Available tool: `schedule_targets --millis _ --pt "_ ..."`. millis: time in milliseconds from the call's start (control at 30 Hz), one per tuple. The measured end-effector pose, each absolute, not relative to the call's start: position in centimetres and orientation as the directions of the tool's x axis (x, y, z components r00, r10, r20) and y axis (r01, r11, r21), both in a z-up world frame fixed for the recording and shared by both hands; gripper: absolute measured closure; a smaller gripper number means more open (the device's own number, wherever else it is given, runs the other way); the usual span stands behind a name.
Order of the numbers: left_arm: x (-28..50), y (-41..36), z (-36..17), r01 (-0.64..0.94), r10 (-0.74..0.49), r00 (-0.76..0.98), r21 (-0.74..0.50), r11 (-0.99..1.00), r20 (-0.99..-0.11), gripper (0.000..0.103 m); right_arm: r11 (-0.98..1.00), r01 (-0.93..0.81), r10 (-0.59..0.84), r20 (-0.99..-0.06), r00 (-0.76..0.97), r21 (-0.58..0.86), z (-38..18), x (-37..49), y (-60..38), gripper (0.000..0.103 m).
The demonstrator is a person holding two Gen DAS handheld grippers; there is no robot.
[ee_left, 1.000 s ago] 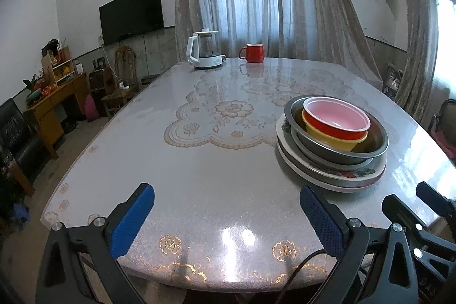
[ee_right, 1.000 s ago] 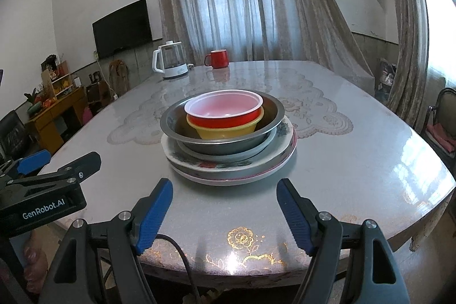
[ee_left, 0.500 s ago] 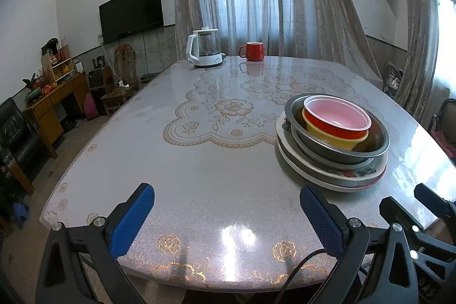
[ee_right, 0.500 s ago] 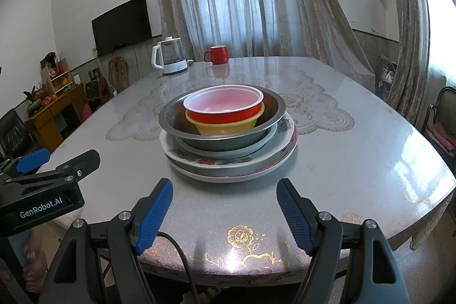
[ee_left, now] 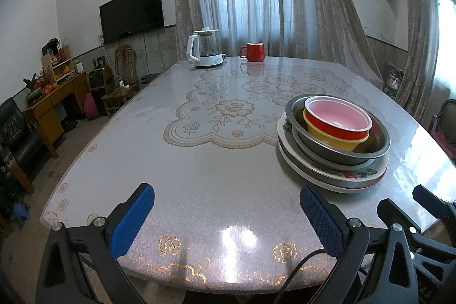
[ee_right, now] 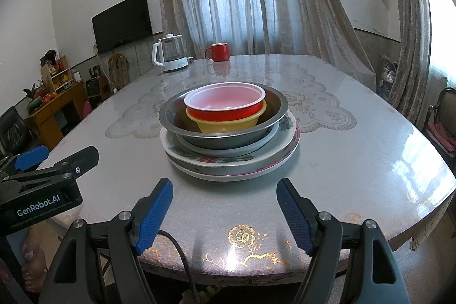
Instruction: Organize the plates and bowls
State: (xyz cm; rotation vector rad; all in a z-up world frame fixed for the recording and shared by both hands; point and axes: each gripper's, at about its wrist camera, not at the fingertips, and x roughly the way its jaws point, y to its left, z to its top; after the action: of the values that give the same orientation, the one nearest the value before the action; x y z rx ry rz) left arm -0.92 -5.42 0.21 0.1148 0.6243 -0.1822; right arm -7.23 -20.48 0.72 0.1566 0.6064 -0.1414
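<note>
One stack stands on the table point(ee_right: 356, 161). A red bowl point(ee_right: 225, 104) point(ee_left: 337, 121) nests in a yellow bowl point(ee_right: 228, 126) point(ee_left: 333, 140), both inside a steel basin point(ee_right: 273, 110) point(ee_left: 379, 144). Under them lie flowered plates point(ee_right: 233, 161) point(ee_left: 342, 175). My right gripper point(ee_right: 223, 207) is open and empty just in front of the stack, over the table's near edge. My left gripper point(ee_left: 226, 215) is open and empty too, to the left of the stack over bare table. The right gripper's fingers point(ee_left: 427, 201) show at the left wrist view's lower right.
A white kettle point(ee_left: 205, 51) point(ee_right: 171, 56) and a red mug point(ee_left: 253, 51) point(ee_right: 218, 51) stand at the table's far end. A wooden desk point(ee_left: 54, 99), a black armchair point(ee_left: 17, 133) and a chair point(ee_left: 122, 76) line the left wall. Another chair point(ee_right: 444, 116) is on the right.
Both views have tilted up a little, so the stack sits slightly higher in the frames. Both grippers stay open and nothing on the table has moved.
</note>
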Motion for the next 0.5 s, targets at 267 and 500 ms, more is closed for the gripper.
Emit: schedule_targets --millis 267,500 --pt "-0.97 -5.37 0.19 0.202 -0.133 0.795 0.052 0.978 -0.592 0.000 0.978 0.180 -0.086 -0.579 0.811 0.108 0.55 -7.25 -20.57 0.026" --pt "-1.06 -5.41 0.03 0.204 -0.133 0.793 0.054 0.977 -0.595 0.000 0.977 0.183 -0.083 -0.585 0.807 0.113 0.38 -7.22 -20.71 0.026"
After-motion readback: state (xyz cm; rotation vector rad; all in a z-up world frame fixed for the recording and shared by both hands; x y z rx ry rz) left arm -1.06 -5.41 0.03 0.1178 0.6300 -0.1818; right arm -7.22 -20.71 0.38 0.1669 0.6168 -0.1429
